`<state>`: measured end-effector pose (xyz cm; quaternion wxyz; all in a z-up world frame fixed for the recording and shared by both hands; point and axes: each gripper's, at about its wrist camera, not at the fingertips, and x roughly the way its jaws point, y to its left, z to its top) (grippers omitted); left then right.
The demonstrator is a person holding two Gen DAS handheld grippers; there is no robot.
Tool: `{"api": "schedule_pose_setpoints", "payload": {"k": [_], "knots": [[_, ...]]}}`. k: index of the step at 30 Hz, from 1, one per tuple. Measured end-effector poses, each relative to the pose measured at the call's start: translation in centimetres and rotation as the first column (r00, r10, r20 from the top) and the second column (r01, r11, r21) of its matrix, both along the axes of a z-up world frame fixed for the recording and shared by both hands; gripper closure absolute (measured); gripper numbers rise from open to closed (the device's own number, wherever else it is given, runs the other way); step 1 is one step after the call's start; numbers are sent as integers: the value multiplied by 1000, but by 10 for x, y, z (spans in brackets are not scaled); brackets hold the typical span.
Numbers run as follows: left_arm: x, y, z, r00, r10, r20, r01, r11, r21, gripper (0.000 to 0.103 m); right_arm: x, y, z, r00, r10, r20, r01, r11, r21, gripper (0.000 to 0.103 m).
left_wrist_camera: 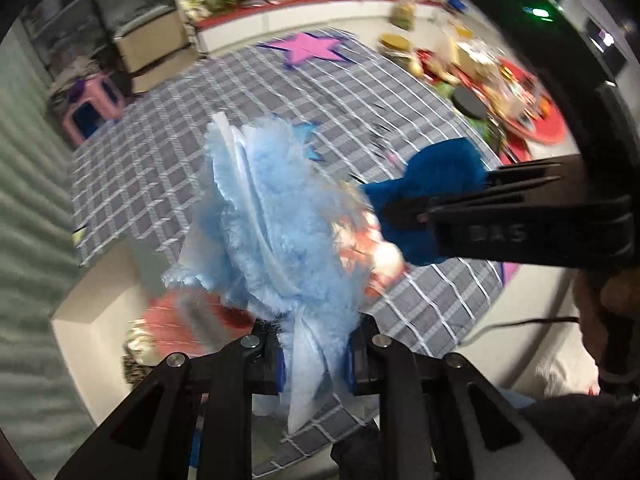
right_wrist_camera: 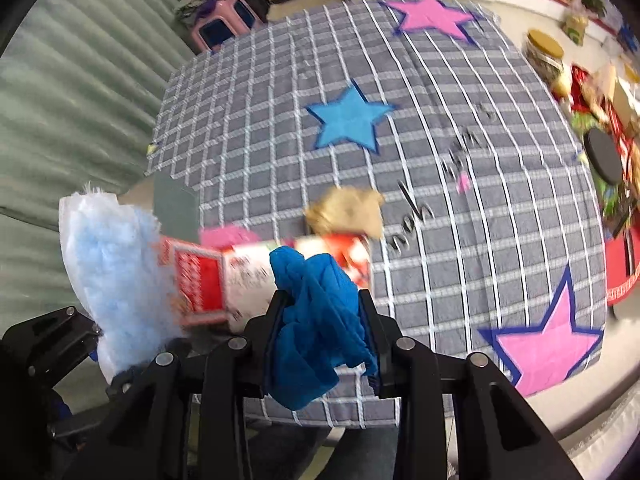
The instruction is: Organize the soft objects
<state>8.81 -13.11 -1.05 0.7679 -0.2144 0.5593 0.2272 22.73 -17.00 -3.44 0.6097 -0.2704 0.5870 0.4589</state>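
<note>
My left gripper (left_wrist_camera: pixel 314 354) is shut on a fluffy light-blue duster cloth (left_wrist_camera: pixel 276 228) and holds it up above the checked mat (left_wrist_camera: pixel 400 96). The same cloth shows at the left of the right wrist view (right_wrist_camera: pixel 116 264). My right gripper (right_wrist_camera: pixel 324 300) is shut on a dark blue cloth (right_wrist_camera: pixel 316 320); it also shows in the left wrist view (left_wrist_camera: pixel 432 184), to the right of the light-blue cloth. A tan soft item (right_wrist_camera: pixel 348 208) and a pink one (right_wrist_camera: pixel 228 238) lie on the mat beyond a red-and-white box (right_wrist_camera: pixel 240 276).
The mat (right_wrist_camera: pixel 460 140) carries blue and pink stars. A white cardboard box (left_wrist_camera: pixel 100 312) sits at the lower left. A pink stool (right_wrist_camera: pixel 220 24) stands beyond the mat. Jars, packets and a black disc (right_wrist_camera: pixel 602 156) crowd the right edge.
</note>
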Motion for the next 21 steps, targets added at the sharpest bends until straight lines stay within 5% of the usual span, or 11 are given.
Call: {"api": "schedule_pose_setpoints", "payload": {"k": [9,21], "knots": [[-49,53,23,977,207,52,-209,976,54,80,-31,52,43,993,100,65,-105,990,91,68],[-103,64,21,930,363,56,-365,929,54,80,-84,76,51,963,254,89,-261,962,74,68]]}}
